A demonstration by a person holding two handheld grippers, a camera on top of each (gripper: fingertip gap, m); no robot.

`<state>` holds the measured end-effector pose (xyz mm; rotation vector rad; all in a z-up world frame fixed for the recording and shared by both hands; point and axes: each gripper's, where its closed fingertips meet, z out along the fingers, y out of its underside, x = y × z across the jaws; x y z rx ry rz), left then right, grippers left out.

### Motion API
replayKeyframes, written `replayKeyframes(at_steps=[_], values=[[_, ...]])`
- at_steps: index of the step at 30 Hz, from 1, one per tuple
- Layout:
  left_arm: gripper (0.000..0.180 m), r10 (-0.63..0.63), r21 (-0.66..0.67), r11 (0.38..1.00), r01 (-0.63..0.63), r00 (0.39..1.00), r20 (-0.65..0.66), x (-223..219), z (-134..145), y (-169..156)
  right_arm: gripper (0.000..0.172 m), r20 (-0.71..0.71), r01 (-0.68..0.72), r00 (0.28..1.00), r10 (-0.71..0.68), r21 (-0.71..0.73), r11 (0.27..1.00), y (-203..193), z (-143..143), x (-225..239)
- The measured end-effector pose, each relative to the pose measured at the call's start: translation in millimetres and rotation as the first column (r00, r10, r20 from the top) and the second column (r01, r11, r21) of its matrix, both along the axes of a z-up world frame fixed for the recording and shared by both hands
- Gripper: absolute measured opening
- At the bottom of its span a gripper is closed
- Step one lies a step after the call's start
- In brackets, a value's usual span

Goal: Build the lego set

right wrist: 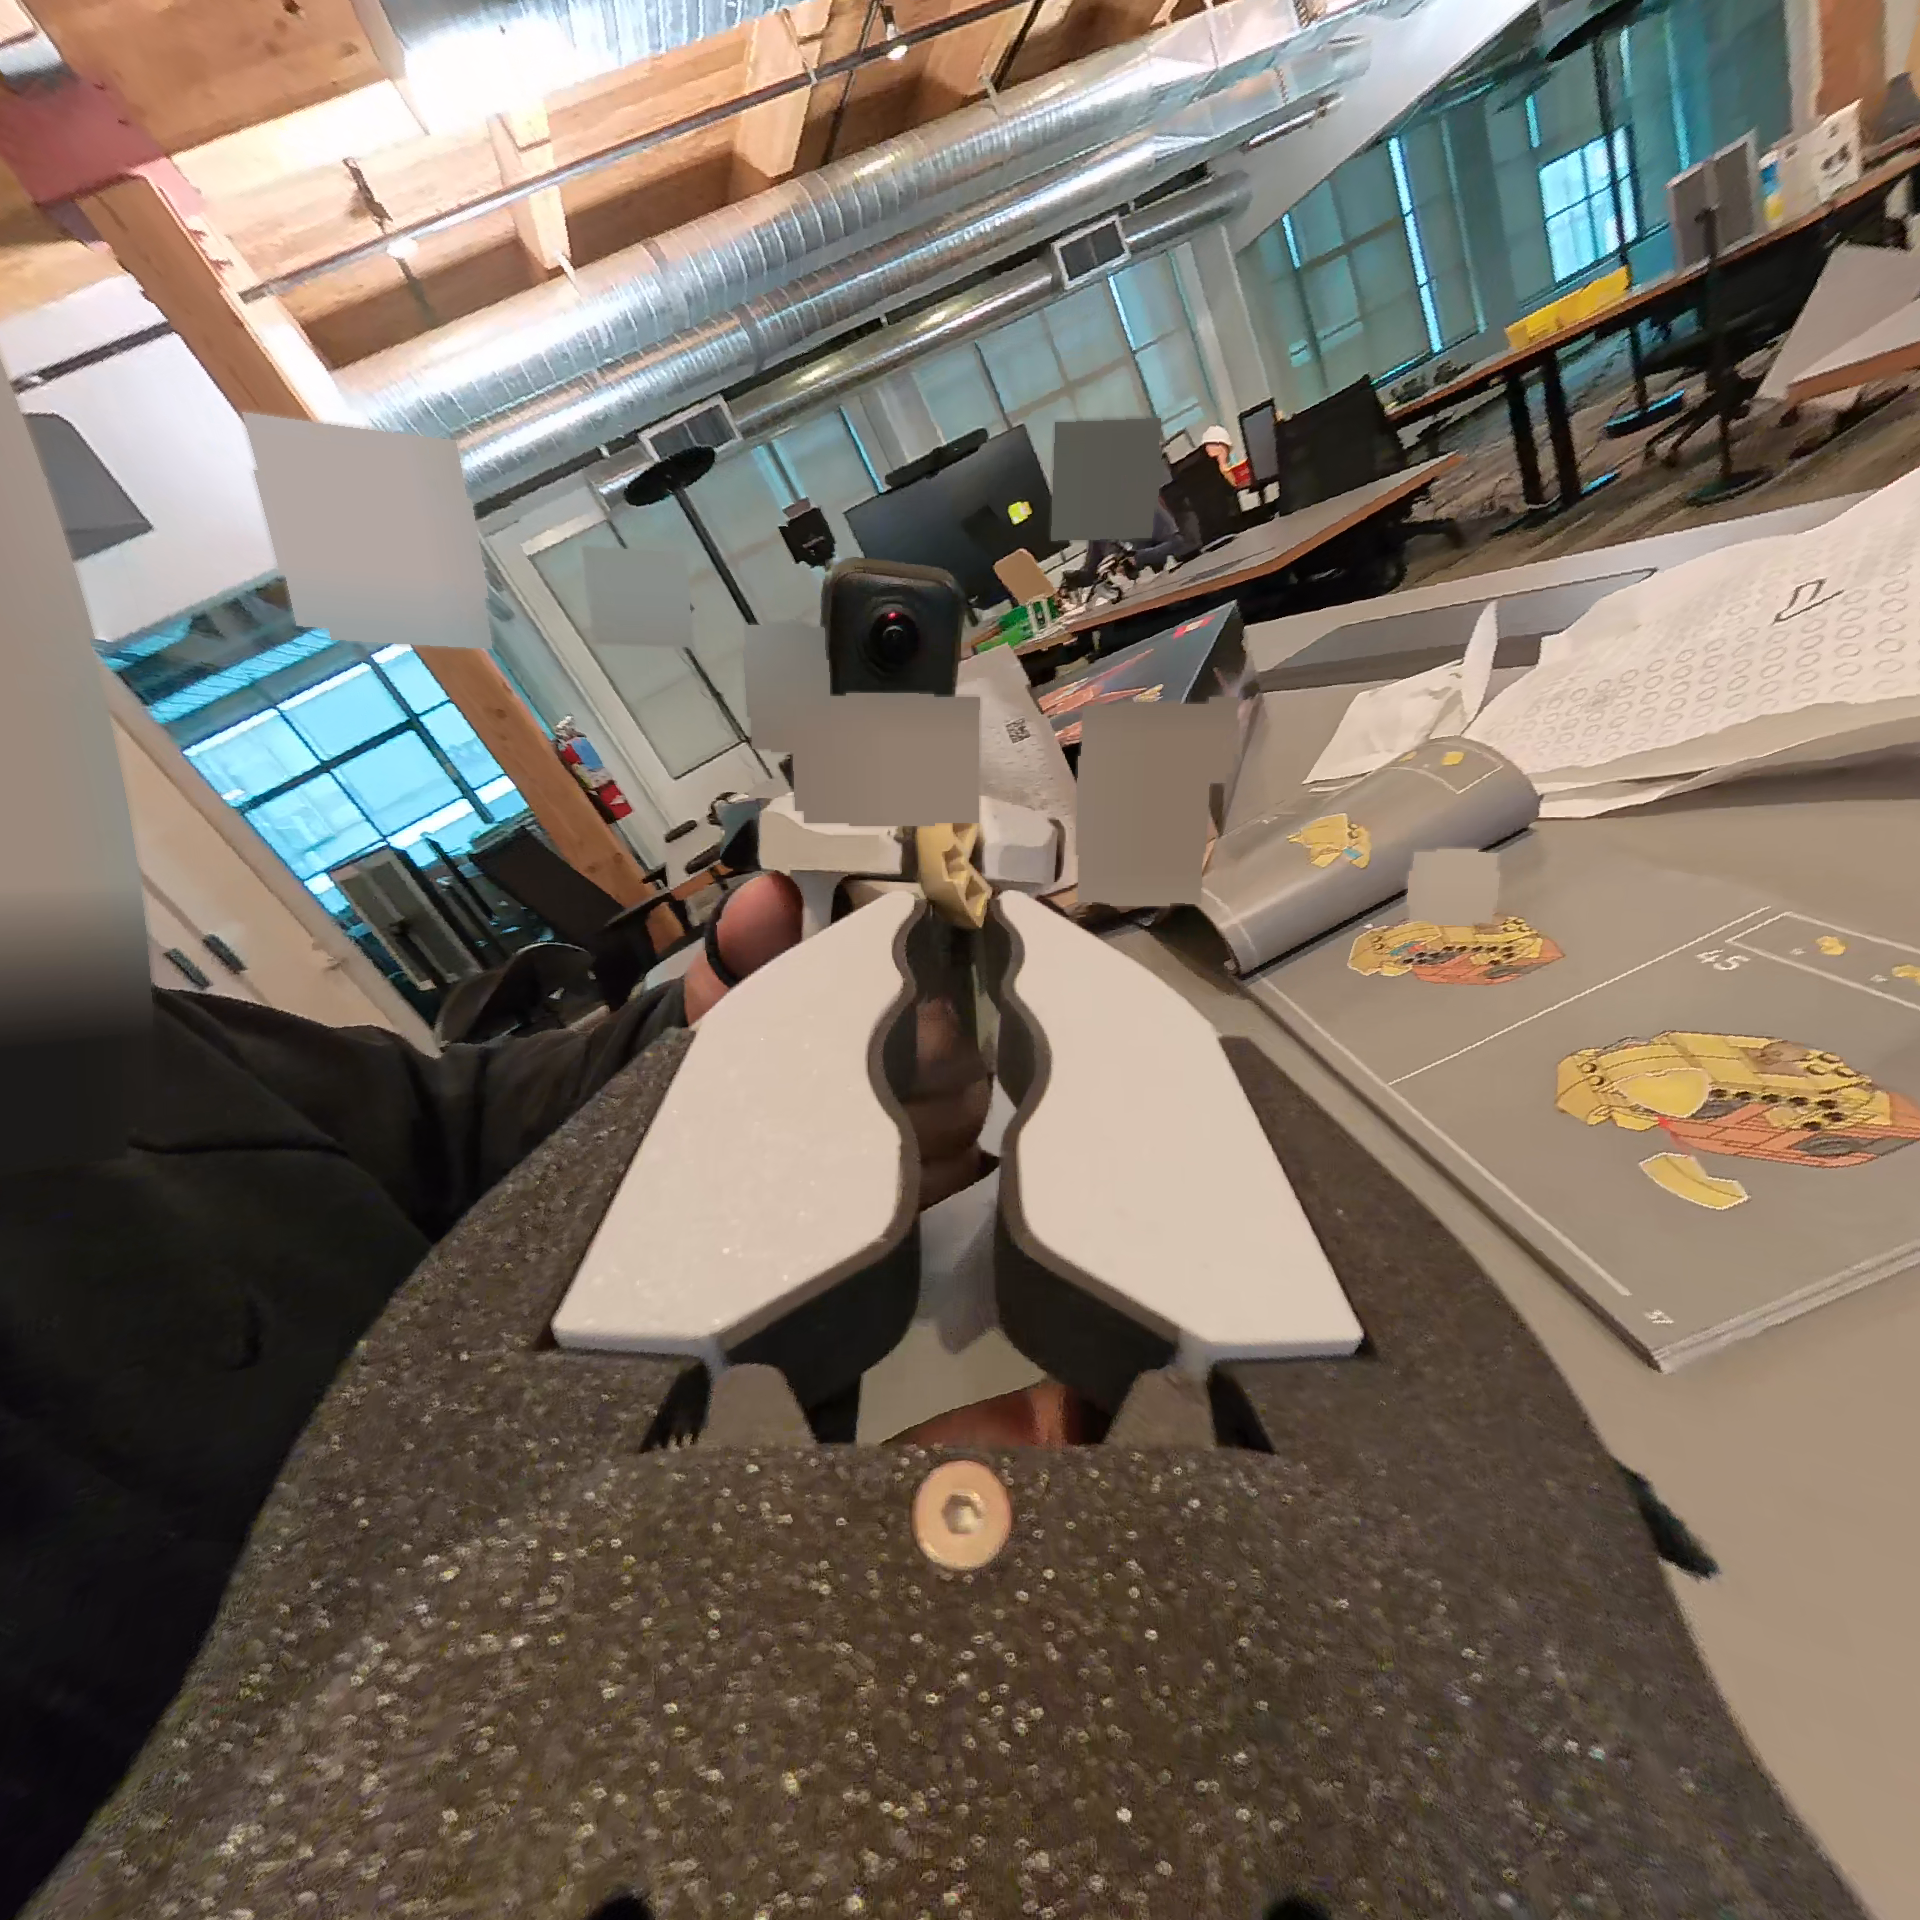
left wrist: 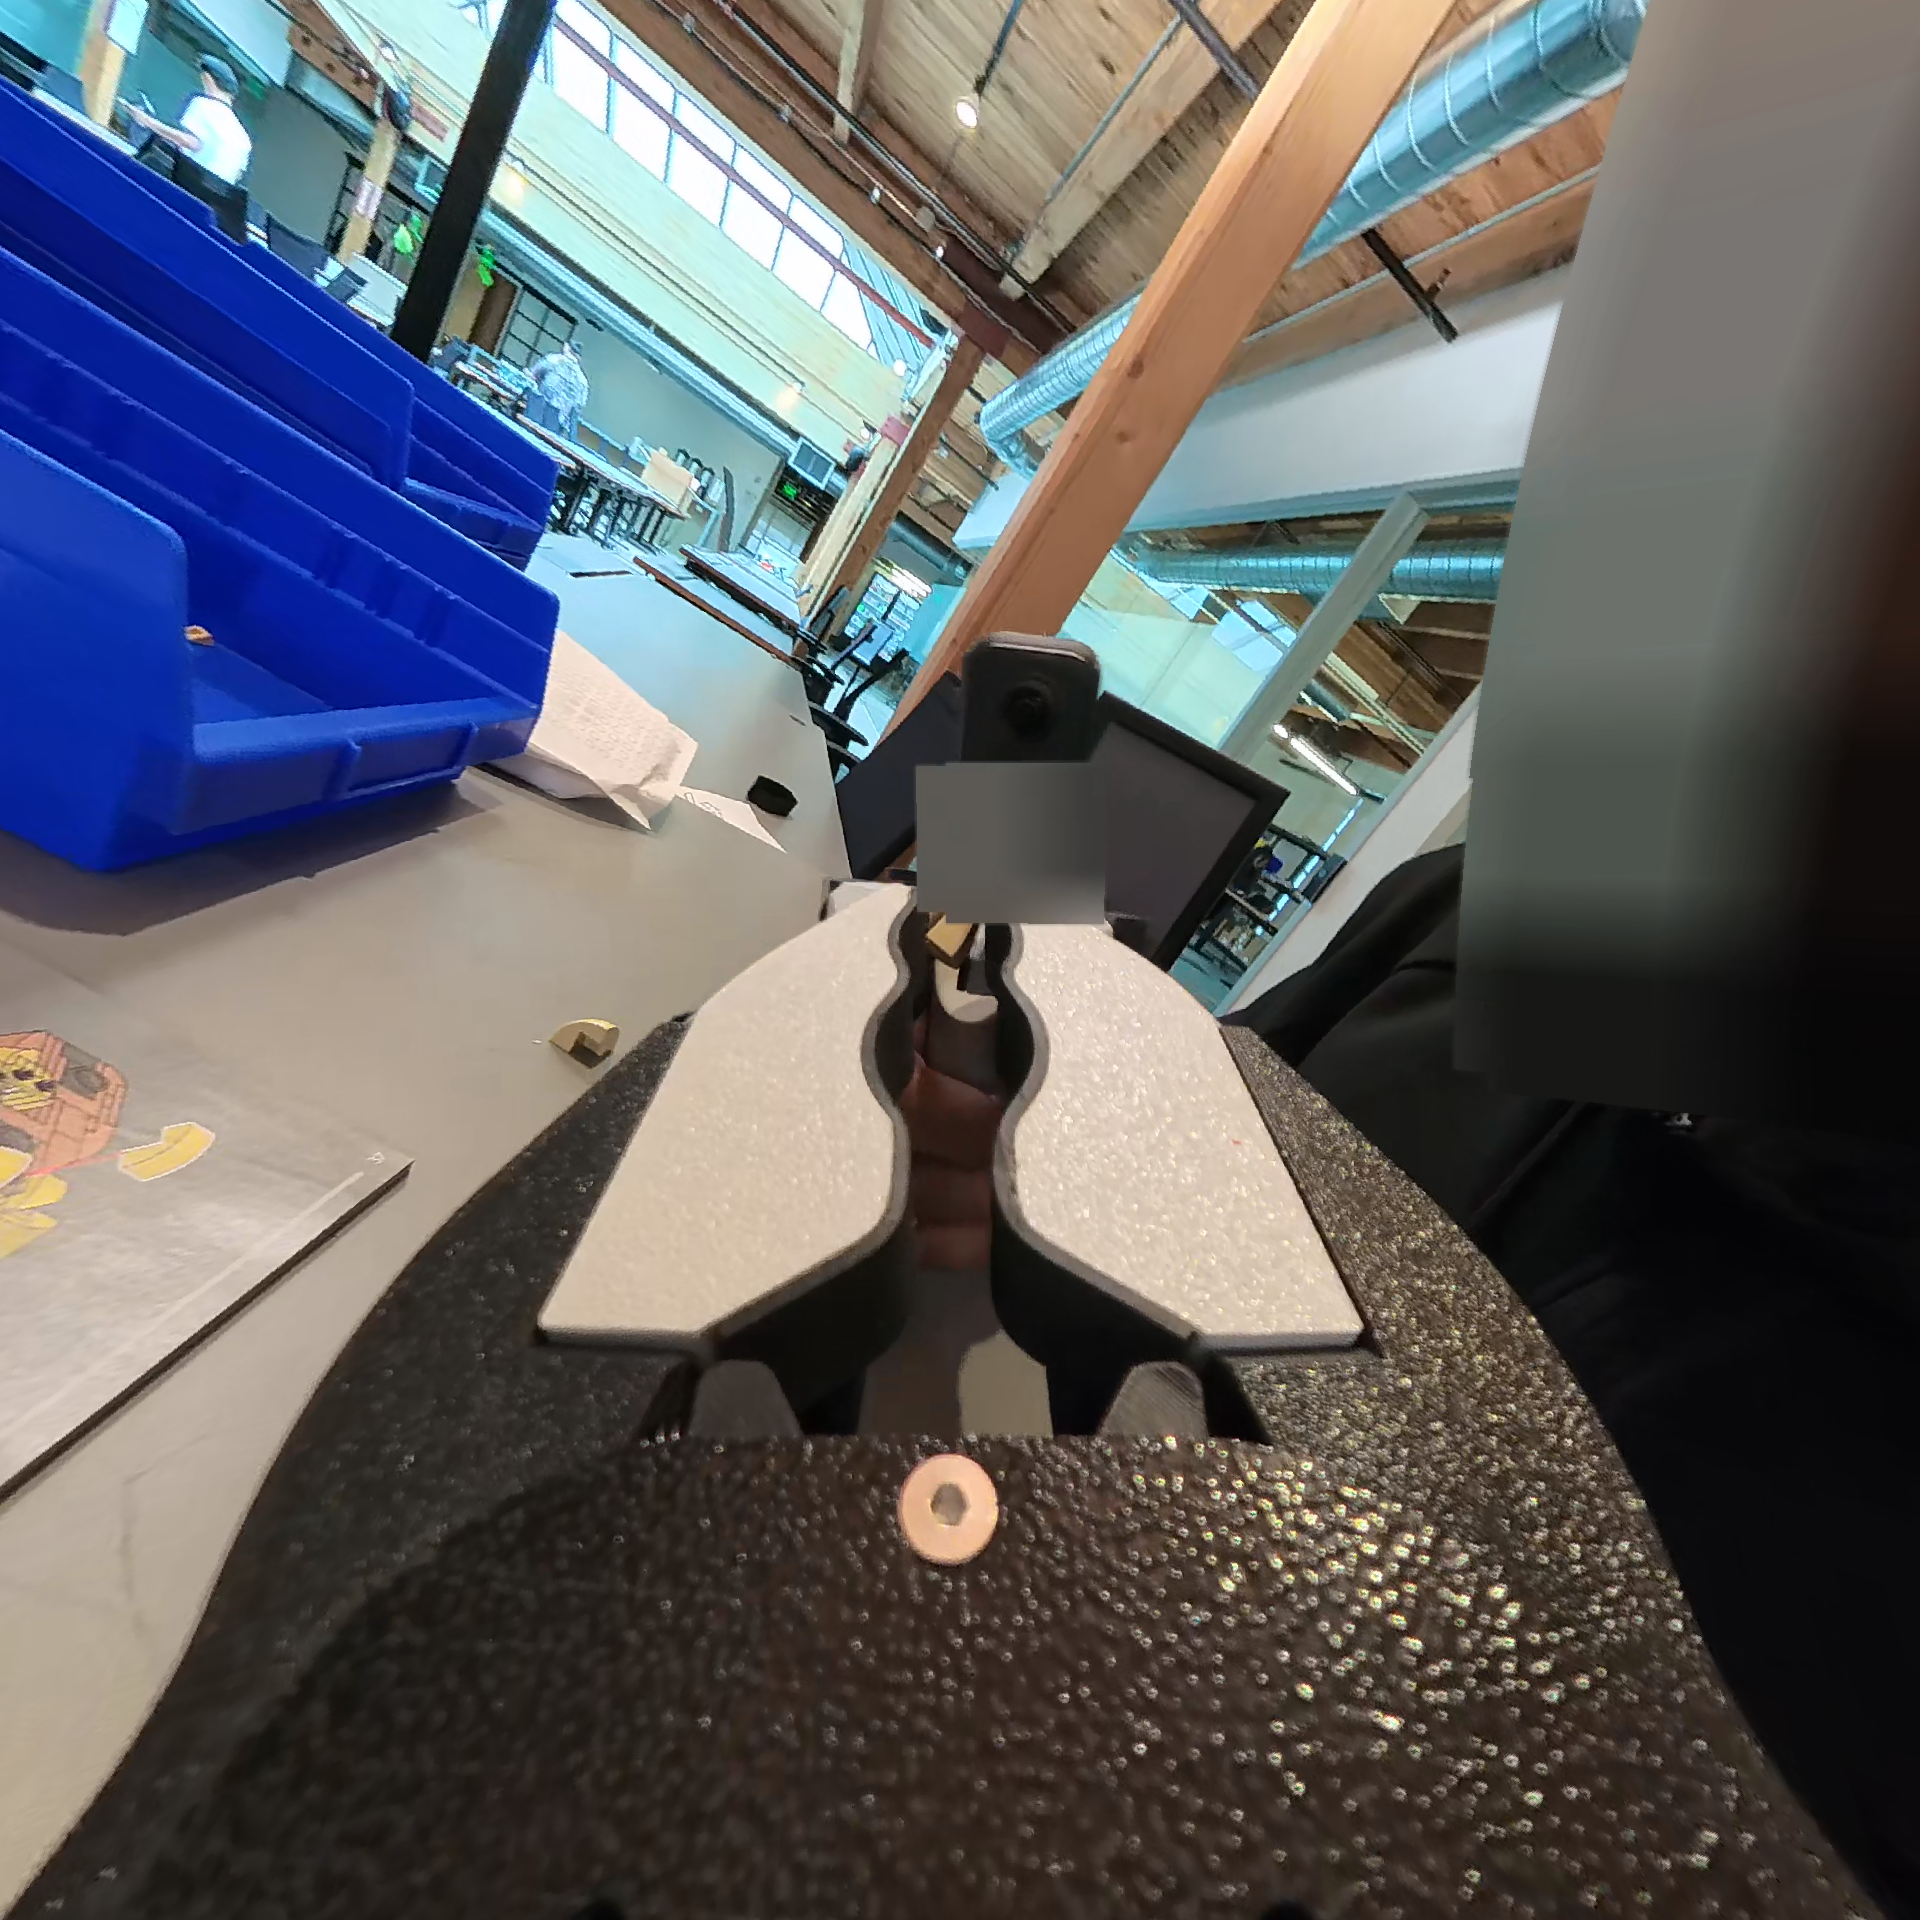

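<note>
The two grippers face each other tip to tip above a grey table (left wrist: 468, 956). My left gripper (left wrist: 951, 925) is shut on a small tan building piece (left wrist: 948, 941), which shows only as a sliver between its tips. In the right wrist view the same piece (right wrist: 954, 868) is curved, with holes. Its upper part sits between the left gripper's grey fingers (right wrist: 831, 842), and its lower end is pinched at my right gripper (right wrist: 956, 920). The right gripper's camera body (left wrist: 1029, 707) shows just beyond the left tips. A hand (right wrist: 748, 935) holds the left gripper.
Blue bins (left wrist: 260, 623) stand at the left on the table, with white paper bags (left wrist: 613, 727) beside them. A loose tan curved piece (left wrist: 584, 1039) lies near the left gripper. An open instruction booklet (right wrist: 1662, 1091) lies to the right; its corner shows in the left wrist view (left wrist: 156, 1195). My two grippers' fingertips are within a few centimetres of each other.
</note>
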<state>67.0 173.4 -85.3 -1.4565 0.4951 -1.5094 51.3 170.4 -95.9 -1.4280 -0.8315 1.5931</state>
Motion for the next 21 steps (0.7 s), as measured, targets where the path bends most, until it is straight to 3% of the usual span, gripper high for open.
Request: replayKeyframes(at_steps=[5,13,21], values=[[0.010,-0.024,0.009,1.000,0.024,0.999,-0.041,0.2,-3.0,-2.3,0.009,0.018,-0.059,0.998,0.059,-0.034,0.998,-2.3,-4.0,2.8],[0.007,-0.042,0.004,0.999,0.044,0.978,-0.203,3.9,-21.7,-4.3,0.009,0.178,-0.172,0.968,0.176,-0.037,0.984,-6.4,-26.3,6.9],[0.006,-0.059,-0.021,0.998,0.055,0.964,-0.259,6.5,-29.8,-6.4,0.009,0.247,-0.196,0.949,0.194,-0.017,0.980,-7.6,-34.4,9.6]])
